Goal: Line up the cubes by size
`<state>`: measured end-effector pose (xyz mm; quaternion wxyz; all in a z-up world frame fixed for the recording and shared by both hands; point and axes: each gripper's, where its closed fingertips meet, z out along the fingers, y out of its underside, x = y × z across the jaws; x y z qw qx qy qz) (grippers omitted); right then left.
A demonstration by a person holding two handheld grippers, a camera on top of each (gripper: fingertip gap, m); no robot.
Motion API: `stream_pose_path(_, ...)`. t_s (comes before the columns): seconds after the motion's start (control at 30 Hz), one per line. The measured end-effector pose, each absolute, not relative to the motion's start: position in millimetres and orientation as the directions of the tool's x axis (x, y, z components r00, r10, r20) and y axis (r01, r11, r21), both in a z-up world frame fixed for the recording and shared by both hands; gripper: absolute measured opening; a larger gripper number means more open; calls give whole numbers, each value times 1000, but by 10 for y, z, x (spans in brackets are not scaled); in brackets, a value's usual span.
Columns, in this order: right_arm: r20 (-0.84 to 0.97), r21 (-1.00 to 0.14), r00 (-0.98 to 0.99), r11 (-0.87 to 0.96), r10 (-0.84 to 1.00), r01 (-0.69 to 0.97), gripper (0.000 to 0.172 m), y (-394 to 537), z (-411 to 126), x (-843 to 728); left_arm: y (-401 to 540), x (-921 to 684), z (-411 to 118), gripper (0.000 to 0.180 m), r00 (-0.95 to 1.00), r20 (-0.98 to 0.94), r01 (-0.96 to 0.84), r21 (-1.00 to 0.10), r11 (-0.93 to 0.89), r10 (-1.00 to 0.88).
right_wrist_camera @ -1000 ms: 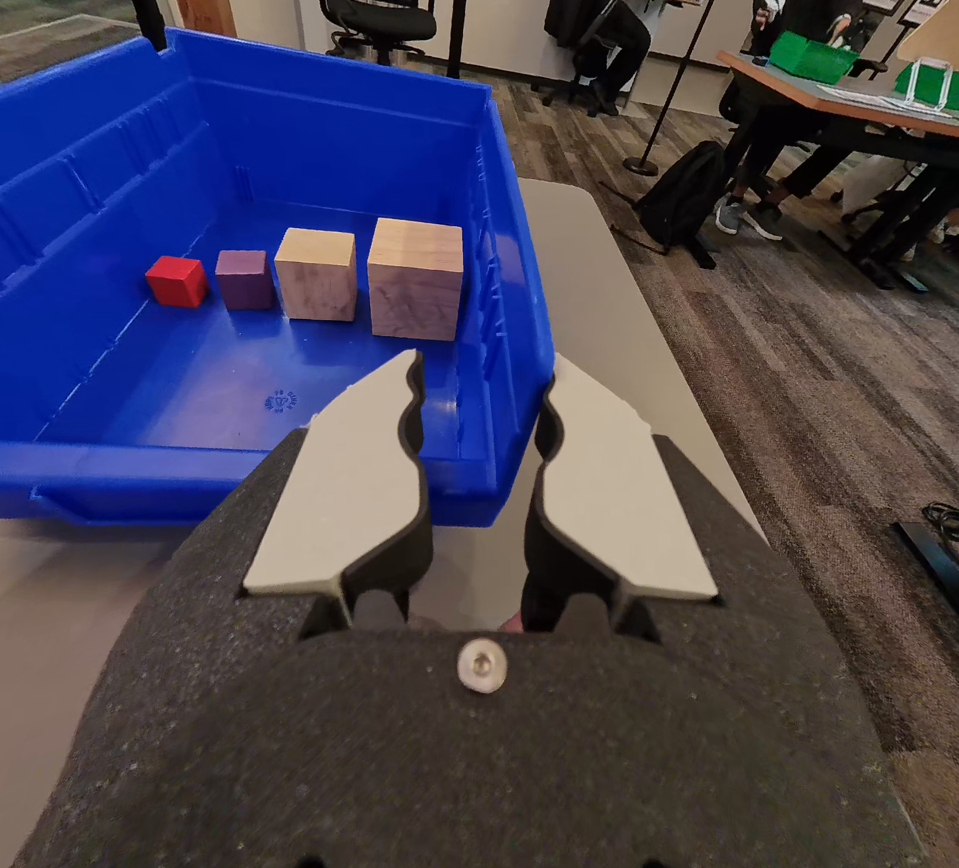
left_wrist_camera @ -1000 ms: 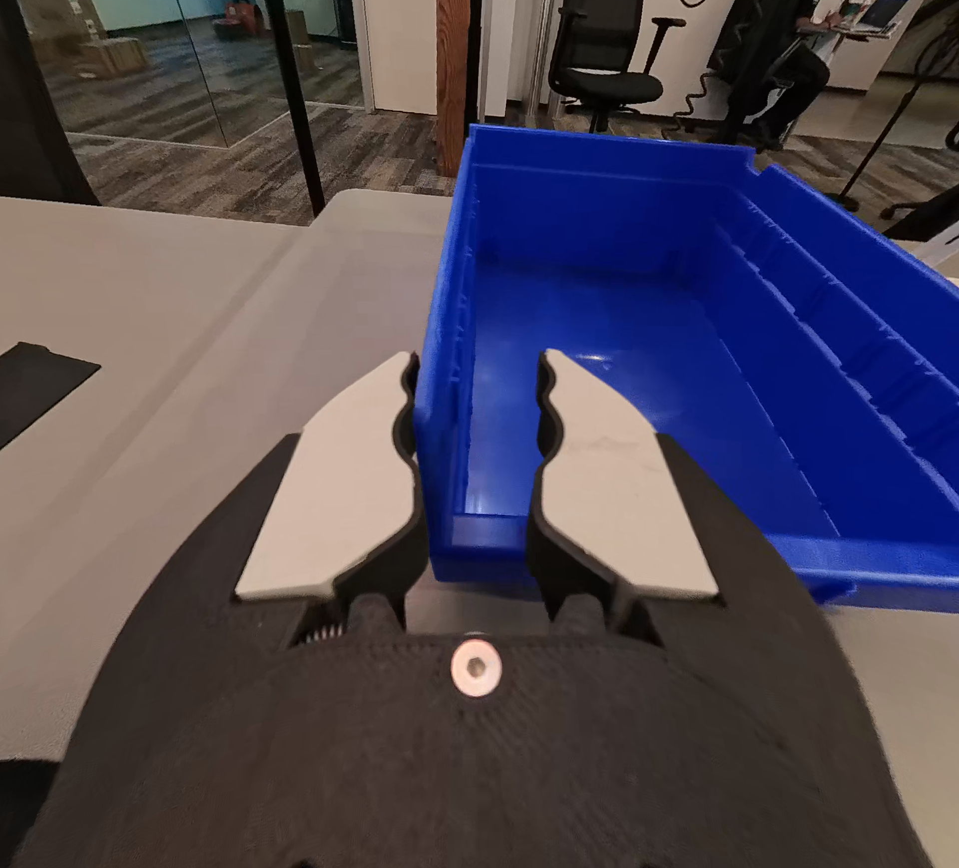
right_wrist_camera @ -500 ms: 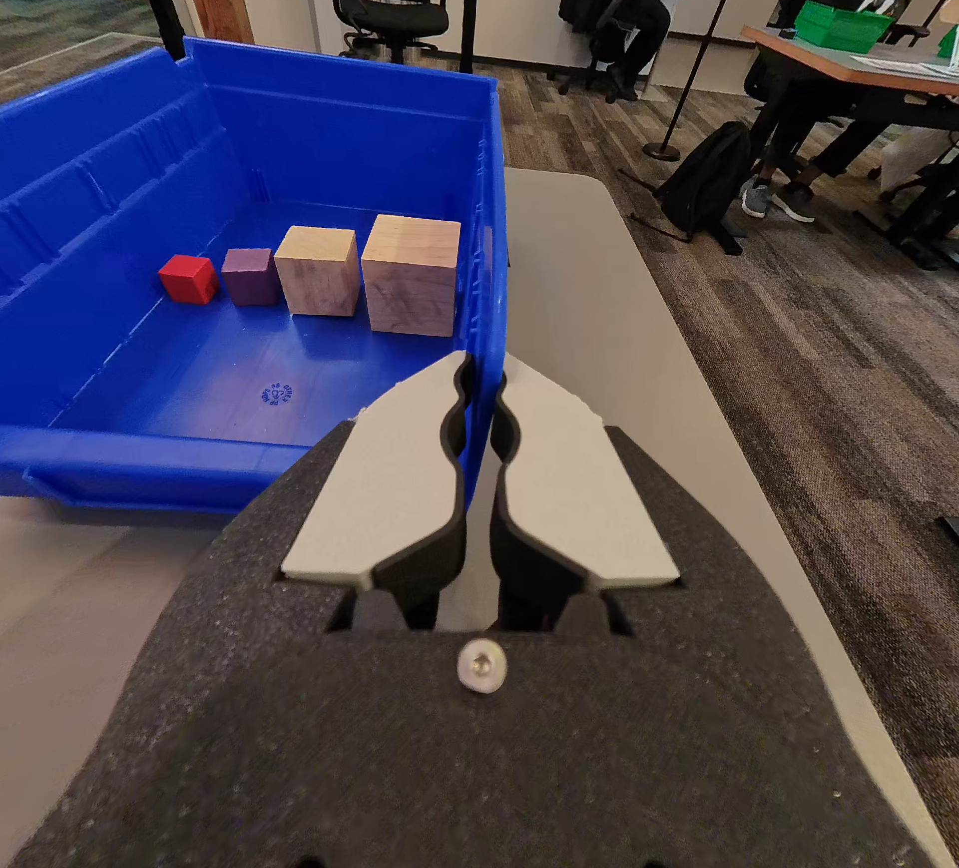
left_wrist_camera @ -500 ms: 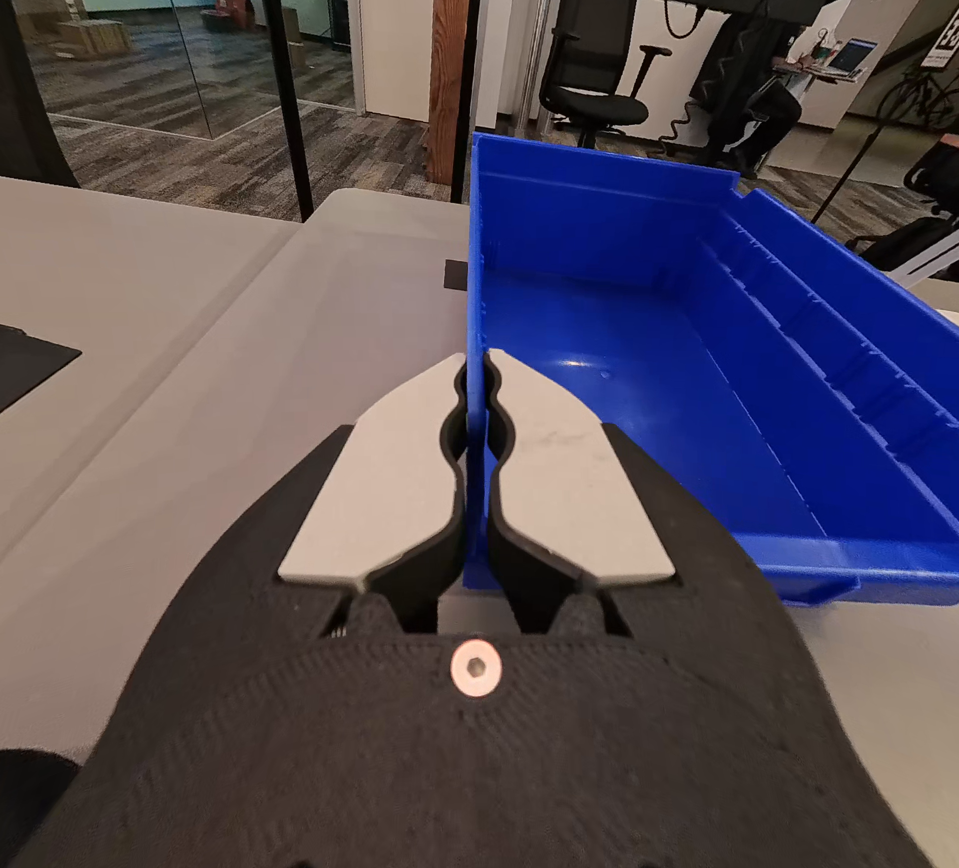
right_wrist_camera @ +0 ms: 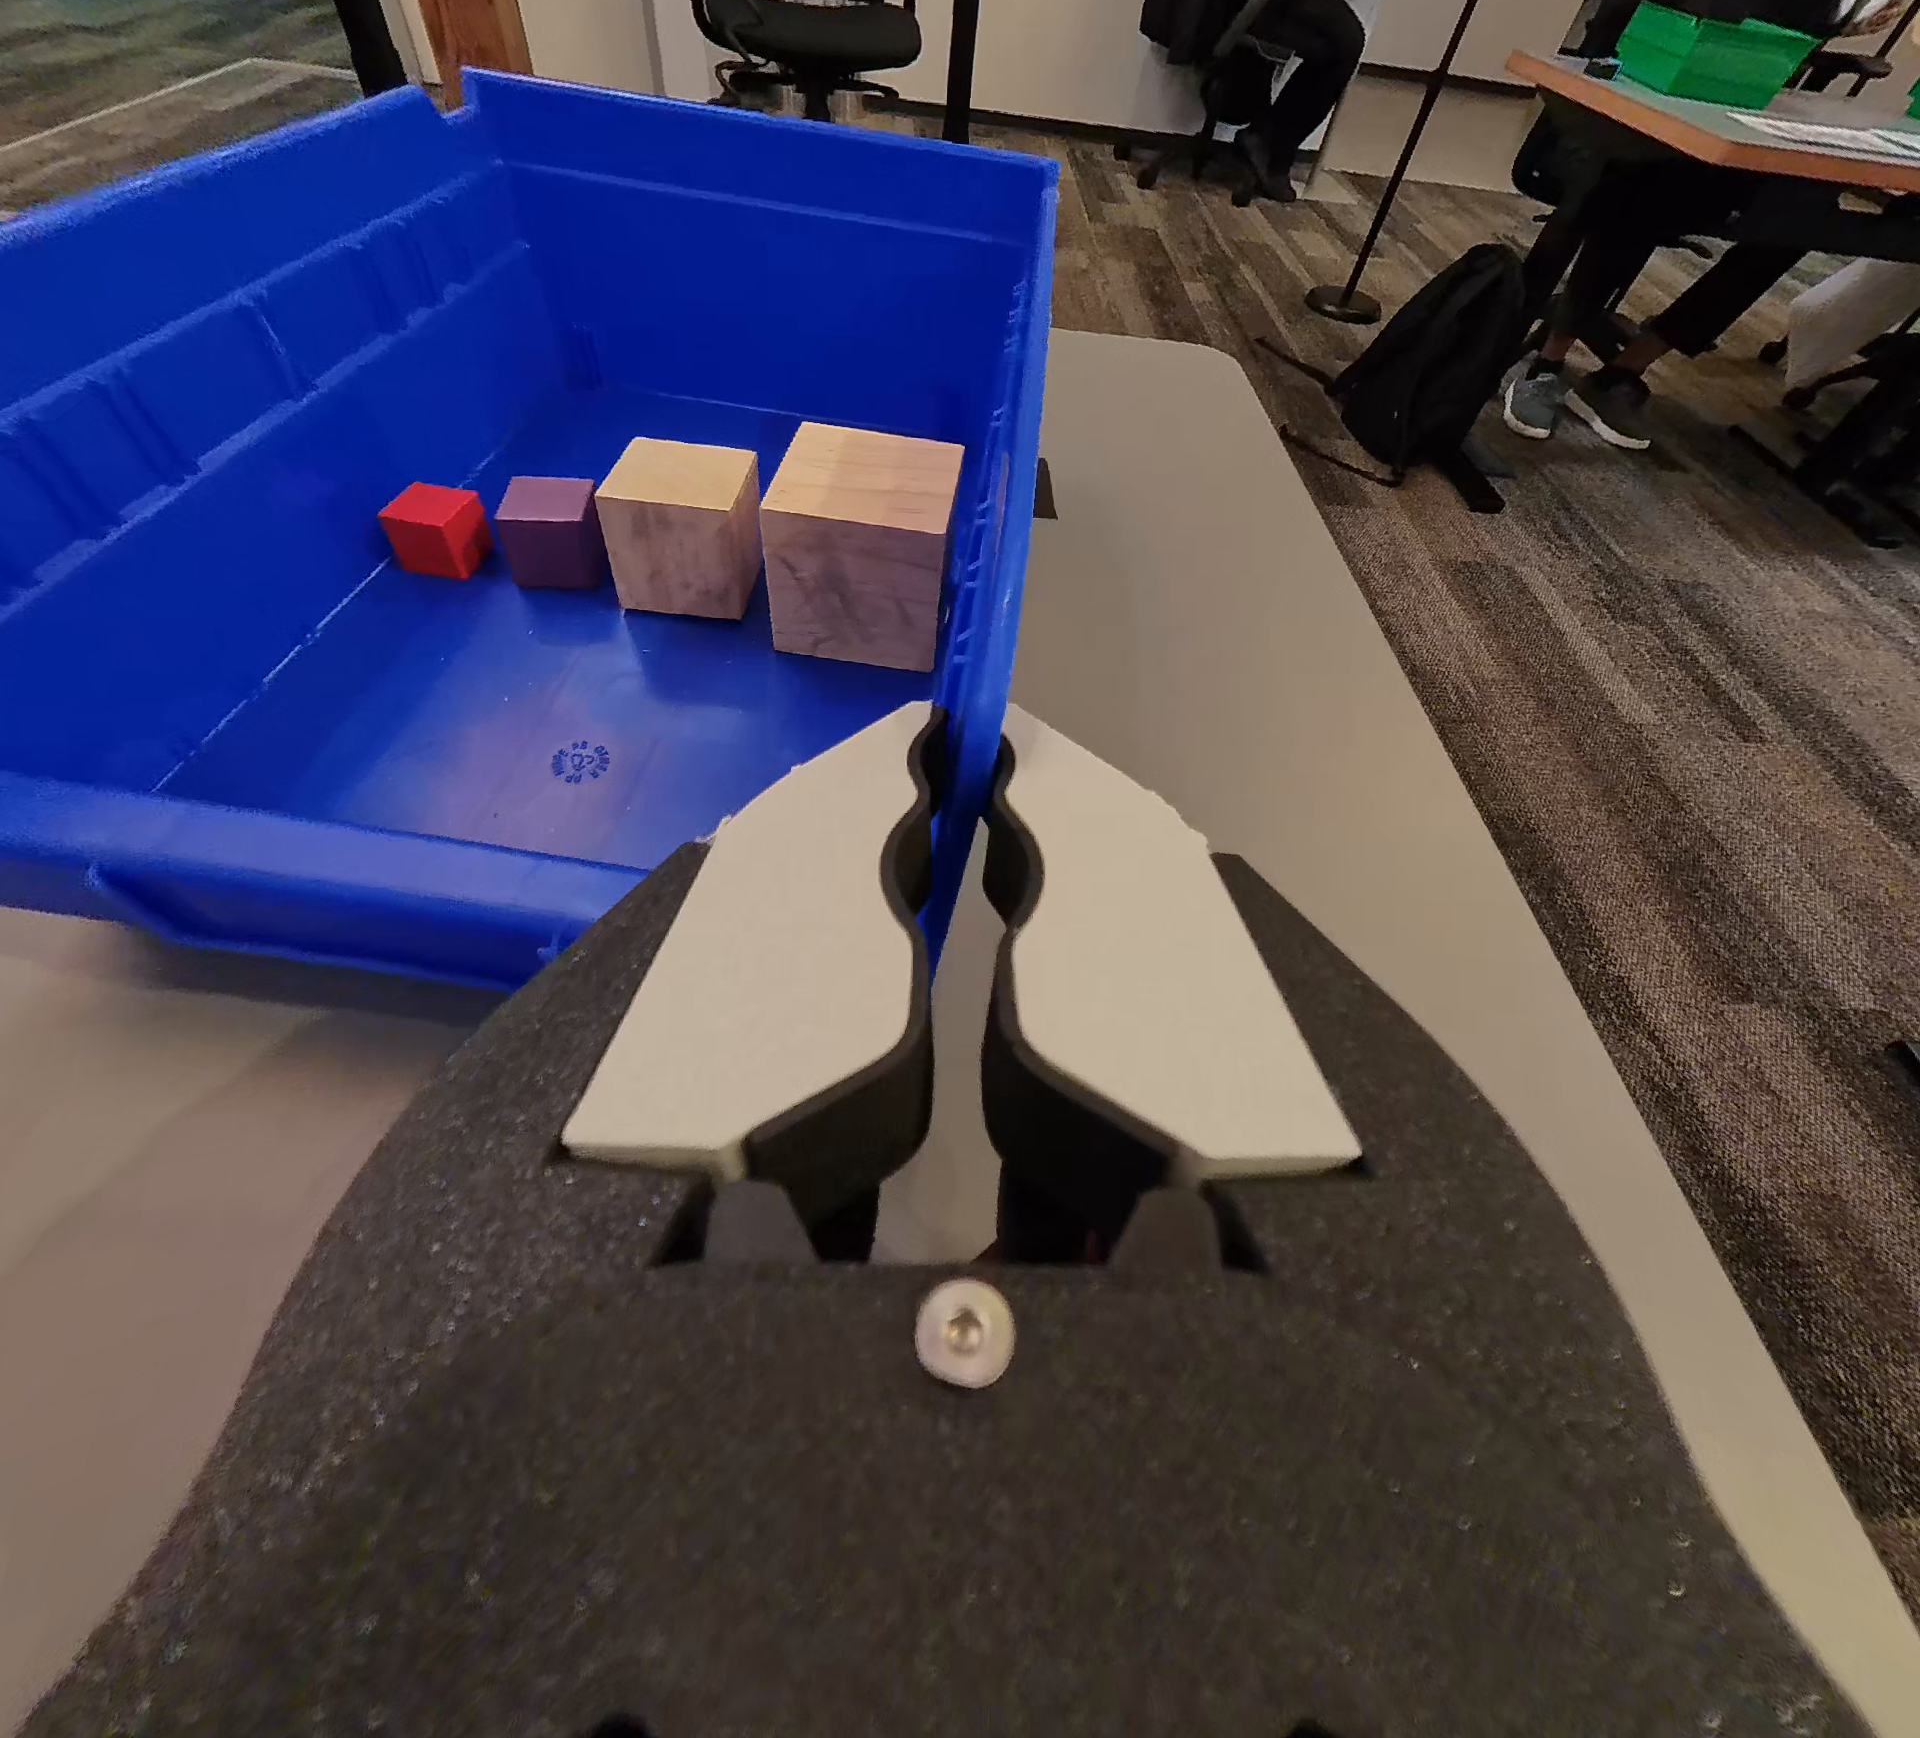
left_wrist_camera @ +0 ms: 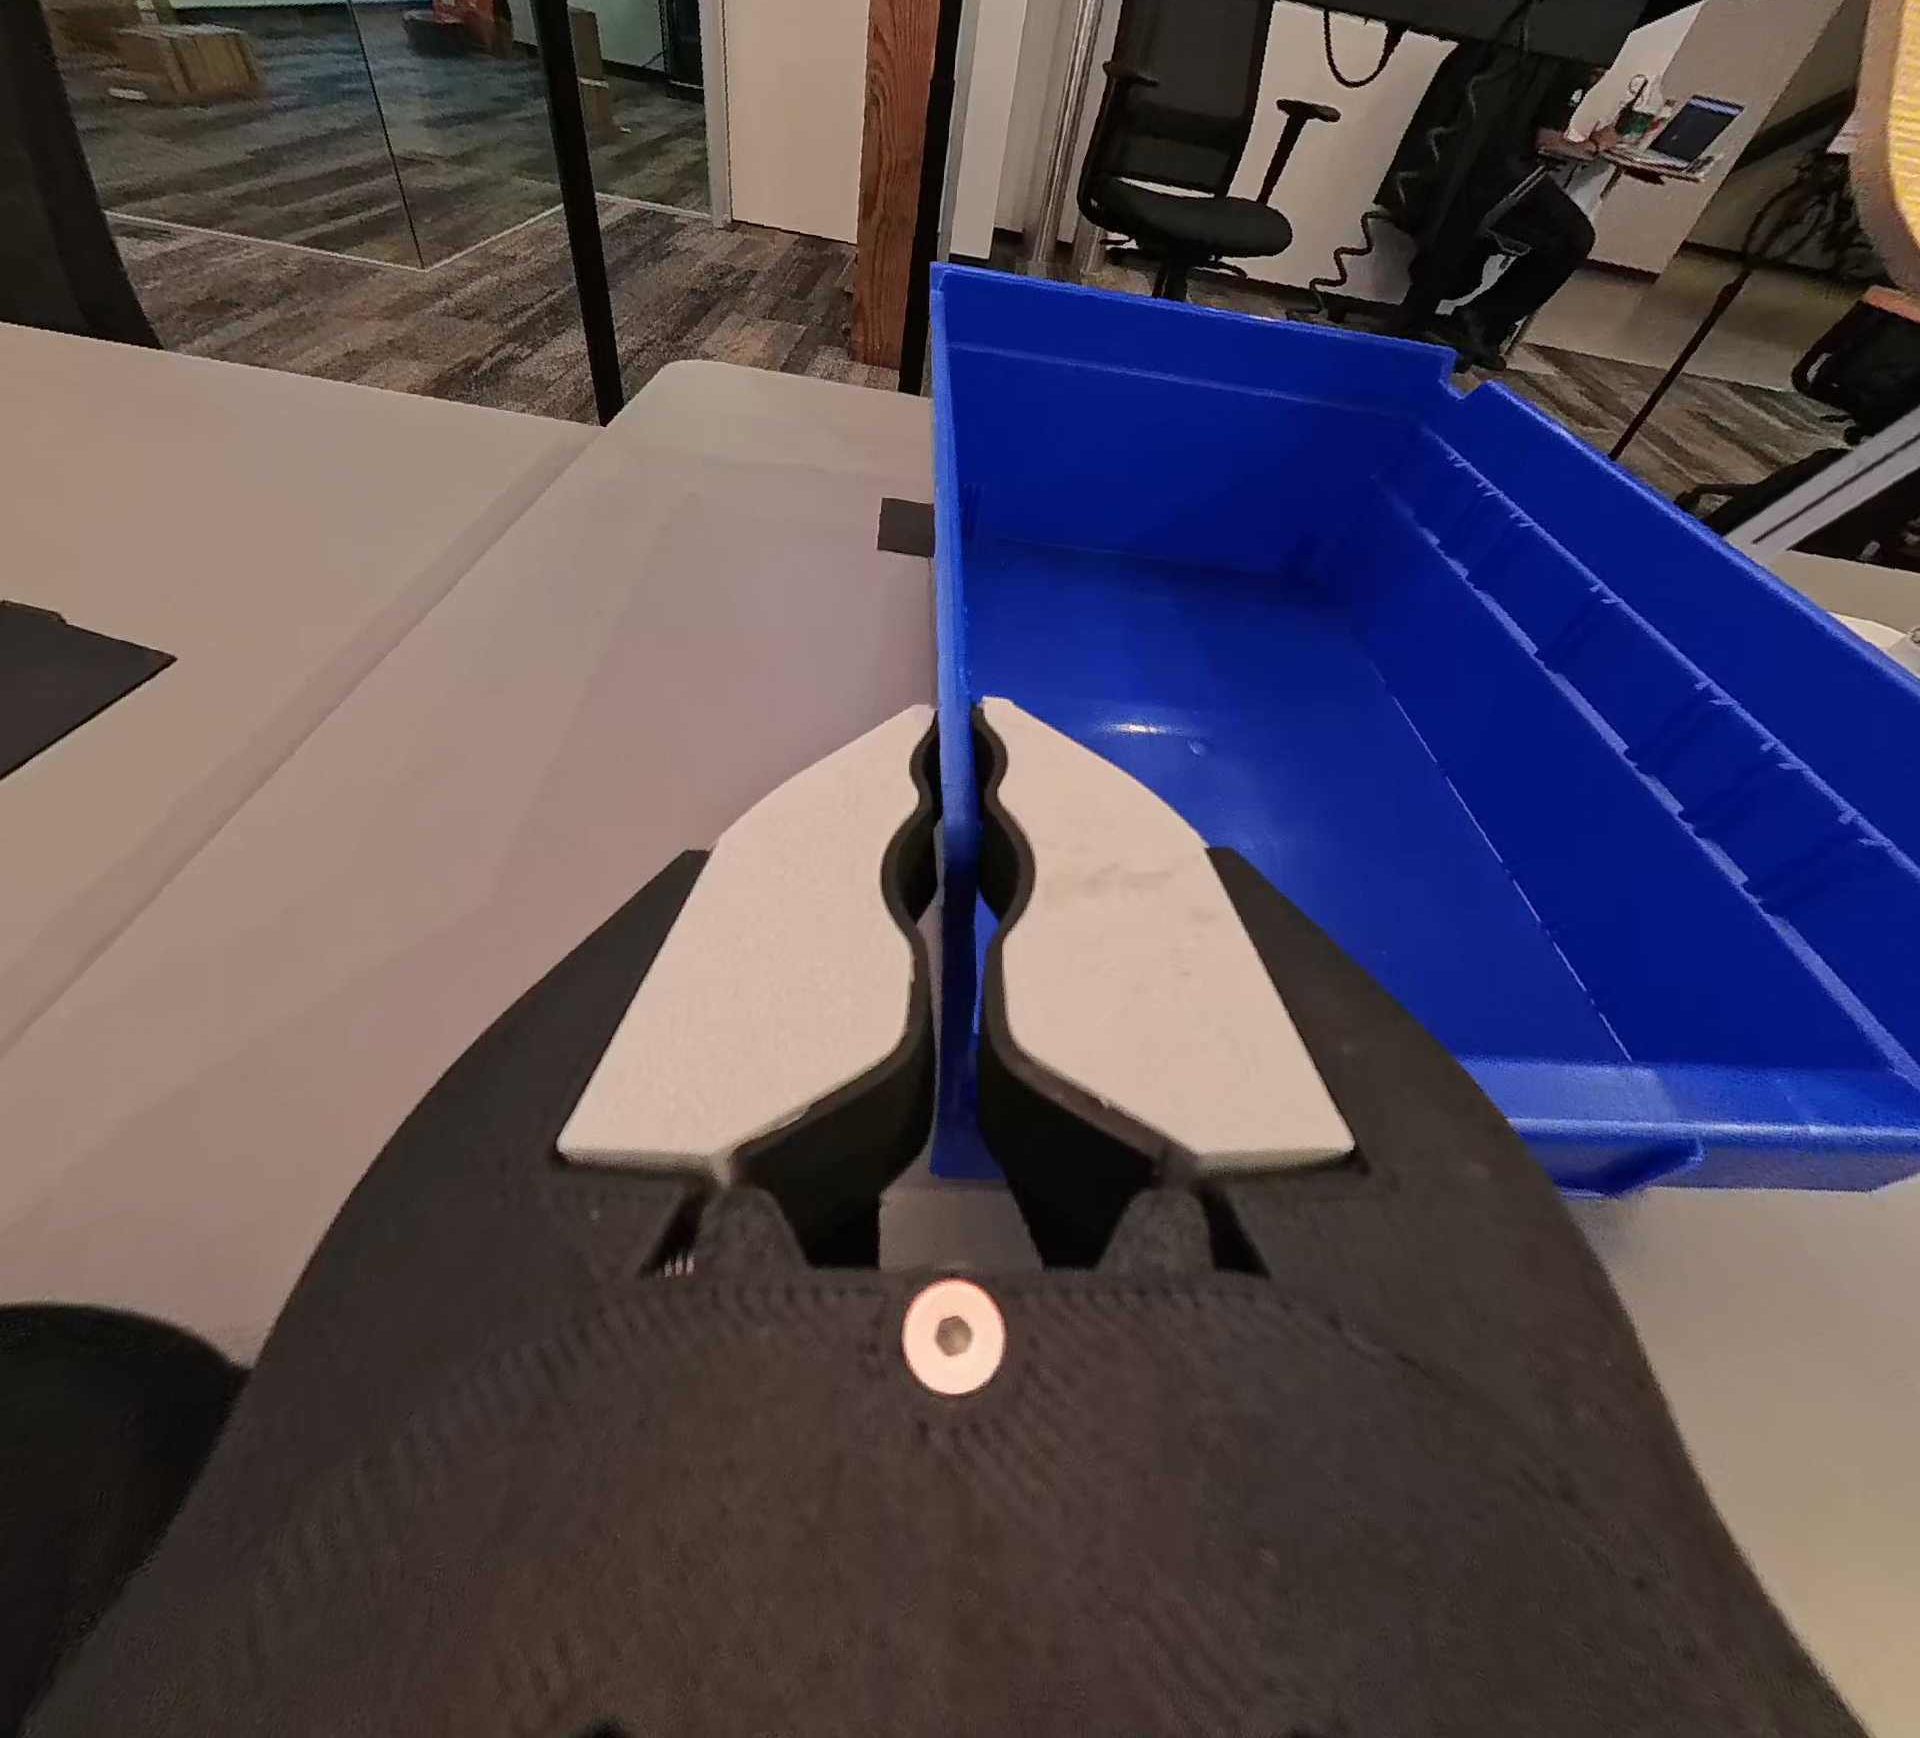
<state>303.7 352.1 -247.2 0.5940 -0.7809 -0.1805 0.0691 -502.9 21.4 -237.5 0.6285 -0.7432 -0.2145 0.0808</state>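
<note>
Pinching the left side wall of the blue bin (left_wrist_camera: 1351,753), the left tool (left_wrist_camera: 956,732) has its pads pressed on either side of the thin plastic. Across the bin, the right tool (right_wrist_camera: 966,732) clamps the right side wall the same way. Inside, four cubes stand in a row rising left to right: red cube (right_wrist_camera: 434,530), purple cube (right_wrist_camera: 549,532), small wooden cube (right_wrist_camera: 681,527), large wooden cube (right_wrist_camera: 857,545), the last just beside the right wall. Bare grey desk (left_wrist_camera: 468,753) spreads left of the bin; its right edge drops to carpet (right_wrist_camera: 1610,649).
</note>
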Motion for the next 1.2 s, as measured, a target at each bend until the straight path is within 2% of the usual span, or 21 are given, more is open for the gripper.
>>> stream_pose_path(0.73, 77, -953, 922, -242, 380, 179, 5, 2998, -2479, 2927, -90, -4712, -2384, 3, 880, 202, 267, -959, -95, 430)
stream_pose_path(0.9, 69, -954, 922, -245, 381, 173, 5, 2880, -2478, 2894, -158, -4617, -2409, 2, 903, 97, 209, -951, -229, 419)
stream_pose_path(0.97, 55, -954, 926, -253, 374, 159, 5, 2827, -2480, 2881, -212, -4605, -2408, 3, 898, 155, 253, -947, -197, 411)
stream_pose_path(1.2, 55, -954, 918, -251, 393, 164, 6, 2491, -2482, 2749, -420, -4524, -2415, 2, 924, 121, 223, -941, -253, 362)
